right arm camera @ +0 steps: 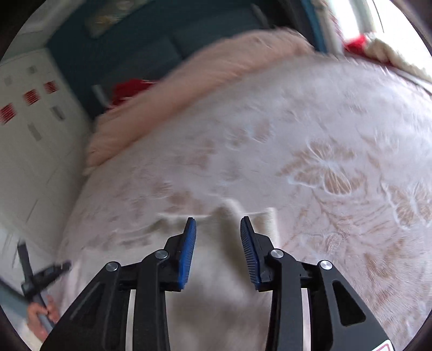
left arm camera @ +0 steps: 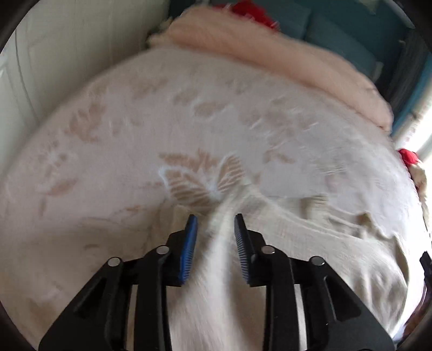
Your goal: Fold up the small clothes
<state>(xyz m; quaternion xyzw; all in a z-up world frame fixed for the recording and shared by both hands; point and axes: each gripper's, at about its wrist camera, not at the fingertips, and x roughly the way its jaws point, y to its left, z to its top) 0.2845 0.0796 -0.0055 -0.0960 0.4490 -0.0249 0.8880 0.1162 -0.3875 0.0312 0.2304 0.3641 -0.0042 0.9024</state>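
Left wrist view: the left gripper (left arm camera: 215,218), black with blue ribbed pads, points down at a bed covered by a cream bedspread with a beige leaf and butterfly pattern (left arm camera: 135,129). A ridge of white cloth, the small garment (left arm camera: 224,243), runs up between the fingers; the pads stand a little apart and a gap shows on each side of the fabric, so they do not press on it. The picture is blurred. A fluffy pale pink blanket (left arm camera: 270,54) lies along the far edge of the bed, with something red (left arm camera: 251,10) beyond it.

Right wrist view: the right gripper (right arm camera: 218,220) hangs over the same white garment (right arm camera: 221,270), which fills the space below and between its fingers; a bunched peak of it rises just ahead of the tips. The pads are partly open and clear of the cloth. At the lower left, a hand (right arm camera: 40,313) grips the handle of the other gripper, beside a white cupboard (right arm camera: 35,129)
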